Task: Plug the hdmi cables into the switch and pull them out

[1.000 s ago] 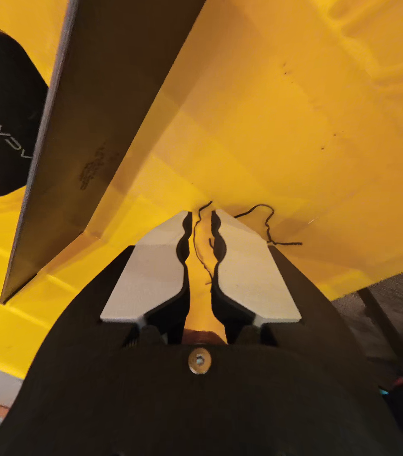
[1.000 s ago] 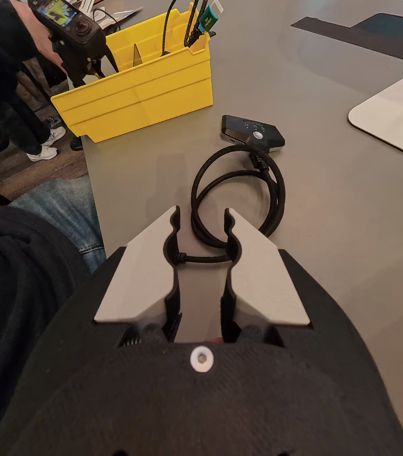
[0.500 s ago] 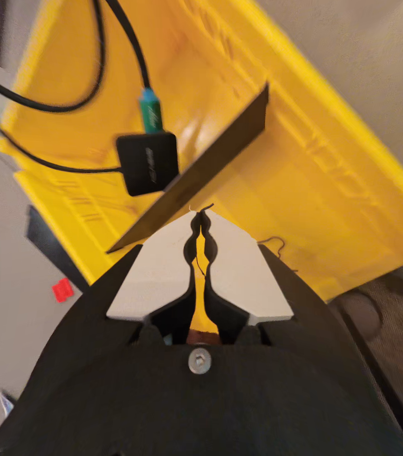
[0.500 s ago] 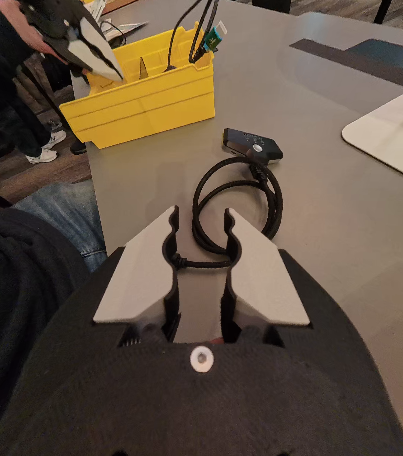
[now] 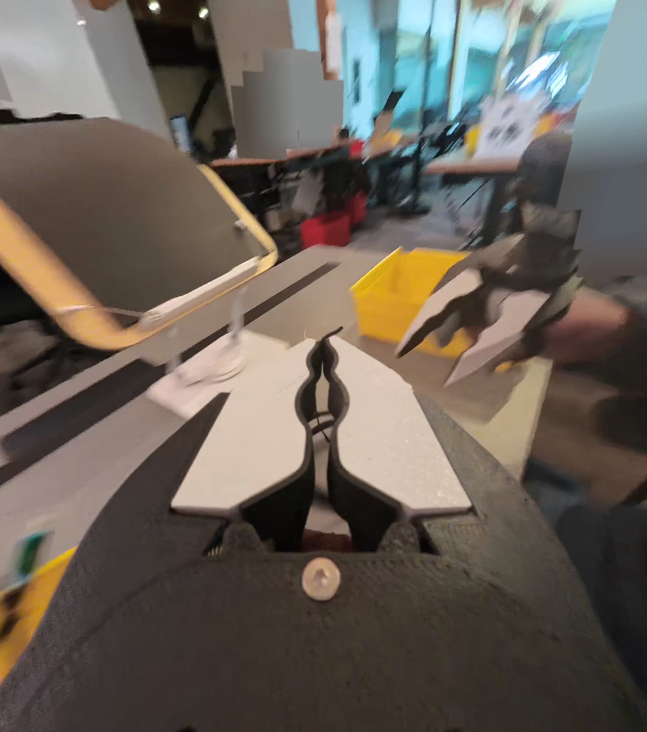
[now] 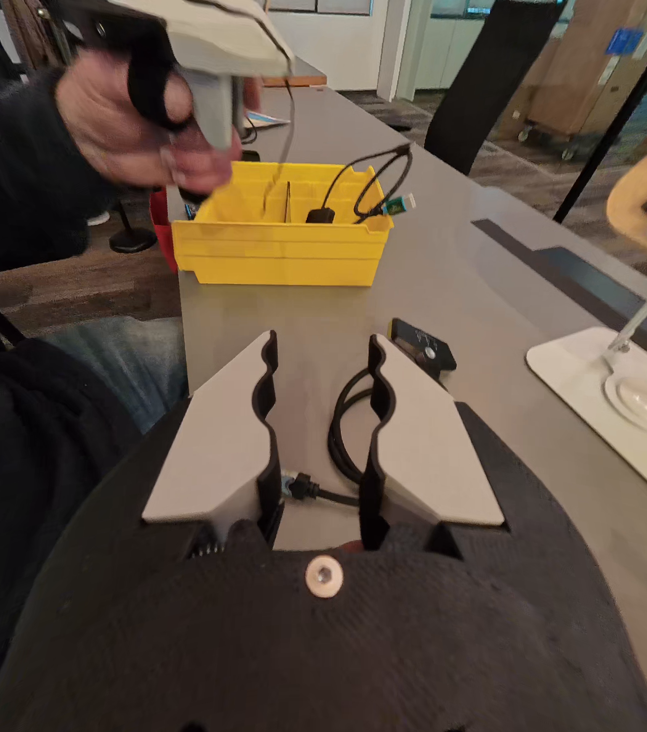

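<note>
Facing switch [image 6: 424, 350] with blurred print: right gripper [image 6: 322, 336] jaws apart, left gripper [image 5: 323, 346] jaws together.

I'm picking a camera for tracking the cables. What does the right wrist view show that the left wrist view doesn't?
Only the right wrist view shows the black switch, the coiled cable on the table, its plug between the open right gripper, and cables in the yellow bin. Only the left wrist view shows the left gripper pinching a thin black thread. Both show the grey table and white stand base.

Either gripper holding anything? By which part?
Left gripper pinches a thin black thread near one end, at its fingertips. Right gripper is open, holding nothing.
</note>
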A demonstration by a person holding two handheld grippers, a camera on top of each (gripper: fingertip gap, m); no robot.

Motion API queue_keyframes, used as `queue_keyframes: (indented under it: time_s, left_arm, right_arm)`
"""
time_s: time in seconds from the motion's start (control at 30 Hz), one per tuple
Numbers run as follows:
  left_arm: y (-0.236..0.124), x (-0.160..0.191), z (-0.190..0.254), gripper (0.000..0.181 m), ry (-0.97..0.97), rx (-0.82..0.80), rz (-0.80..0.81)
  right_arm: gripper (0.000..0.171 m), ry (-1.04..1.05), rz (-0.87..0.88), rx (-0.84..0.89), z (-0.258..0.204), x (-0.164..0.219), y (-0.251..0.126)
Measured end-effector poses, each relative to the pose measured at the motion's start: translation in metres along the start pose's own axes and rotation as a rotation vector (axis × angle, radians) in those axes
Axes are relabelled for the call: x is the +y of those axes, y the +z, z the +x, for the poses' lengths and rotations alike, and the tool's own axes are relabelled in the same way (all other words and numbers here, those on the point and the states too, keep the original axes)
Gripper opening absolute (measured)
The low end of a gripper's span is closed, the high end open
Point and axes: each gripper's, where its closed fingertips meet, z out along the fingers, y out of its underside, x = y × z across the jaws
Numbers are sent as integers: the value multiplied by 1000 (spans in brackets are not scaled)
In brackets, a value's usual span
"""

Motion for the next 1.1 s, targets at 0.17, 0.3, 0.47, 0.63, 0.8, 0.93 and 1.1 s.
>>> queue_keyframes:
  time_s: [0.17,0.3,0.47,0.63,0.8,0.93,1.1]
  left_arm:
    - [47,-9,18,0,-374,70,207]
    - [65,-11,25,0,-486,111,274]
    - [76,-13,38,0,-445,129,288]
    - [69,-12,36,0,-457,111,352]
    - [65,9,35,0,-516,76,382]
    - [71,37,44,0,-575,35,357]
    - [46,24,37,16,-90,-222,309]
  right_arm:
    - [45,-39,25,10,-7,-17,13]
    - [43,-20,57,24,-3,-24,16]
    - [18,44,110,2,5,-32,10]
    - [0,187,188,-64,13,-34,1]
    - [0,299,266,-106,21,-39,-7]
    - [0,308,268,-101,23,-39,-5]
    - [0,156,49,-35,26,-13,-2]
